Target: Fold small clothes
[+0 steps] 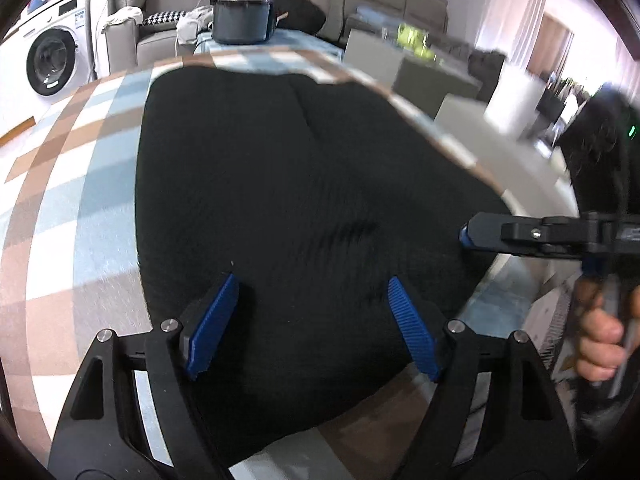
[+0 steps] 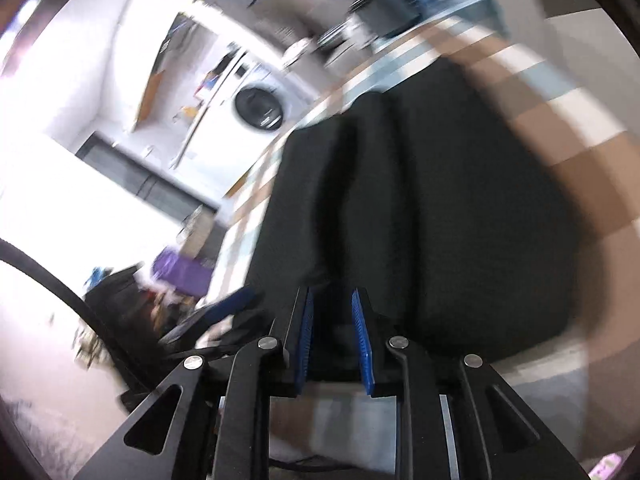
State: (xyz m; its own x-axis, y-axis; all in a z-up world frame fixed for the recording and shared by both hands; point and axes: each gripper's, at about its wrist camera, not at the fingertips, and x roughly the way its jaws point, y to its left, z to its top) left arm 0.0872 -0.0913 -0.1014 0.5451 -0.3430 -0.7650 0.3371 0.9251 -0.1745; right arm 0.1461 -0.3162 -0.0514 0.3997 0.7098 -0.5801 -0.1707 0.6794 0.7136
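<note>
1. A black garment (image 1: 296, 200) lies spread on a checked cloth (image 1: 64, 184) in brown, white and light blue that covers the table. It takes most of the middle of the table.
2. In the right wrist view the garment (image 2: 440, 200) shows long soft folds that run away from the camera.
3. The left gripper (image 1: 310, 324) is over the near edge of the garment. Its two blue pads (image 1: 212, 328) stand wide apart, with only black fabric between them, and they pinch nothing.
4. The right gripper (image 2: 332, 336) is at the right edge of the garment. Its pads are close to each other with a narrow gap. I cannot tell if fabric is caught between them.
5. In the left wrist view the right gripper (image 1: 466, 236) touches the side of the garment, and a hand (image 1: 600, 344) holds its handle.
6. At the far end of the table stands a dark pot (image 1: 242, 20). A white washing machine (image 1: 52, 60) is at the left.
</note>
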